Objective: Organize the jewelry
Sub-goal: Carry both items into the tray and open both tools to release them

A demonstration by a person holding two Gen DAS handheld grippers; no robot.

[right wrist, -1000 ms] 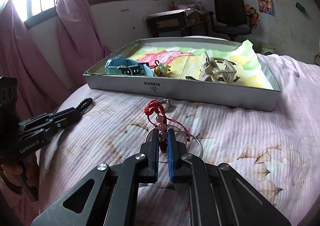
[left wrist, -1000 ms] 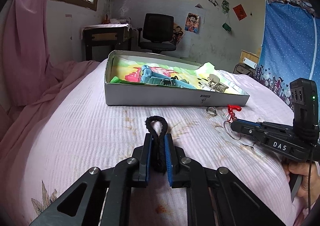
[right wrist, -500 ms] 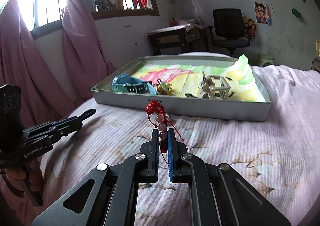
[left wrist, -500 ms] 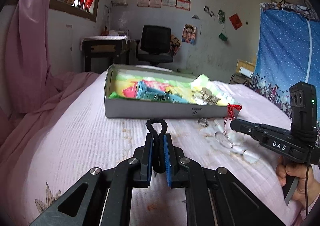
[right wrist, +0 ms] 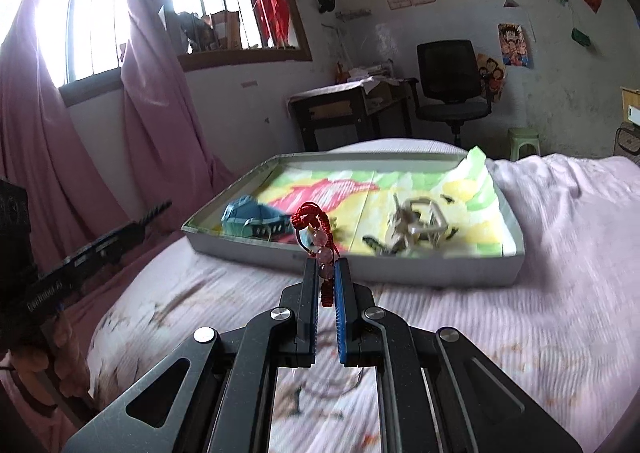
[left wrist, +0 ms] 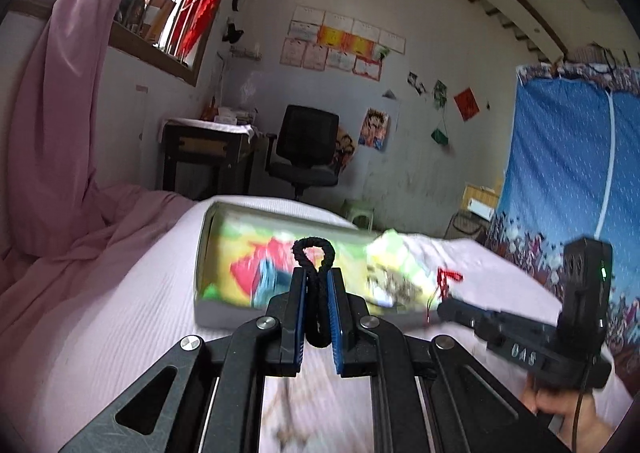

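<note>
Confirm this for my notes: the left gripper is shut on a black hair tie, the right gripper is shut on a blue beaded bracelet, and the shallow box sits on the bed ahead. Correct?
Not quite. The bracelet in the right gripper is red cord with pink beads, not blue, as the right wrist view shows. The left gripper is shut on the black hair tie, and the shallow box sits on the bed ahead.

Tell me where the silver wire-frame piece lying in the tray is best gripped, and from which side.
Judging from the right wrist view, pinch one thin bar of the silver wire-frame piece from above: its open frame gives no solid faces, and the tray walls block a level approach. Blur hides finer detail.
</note>
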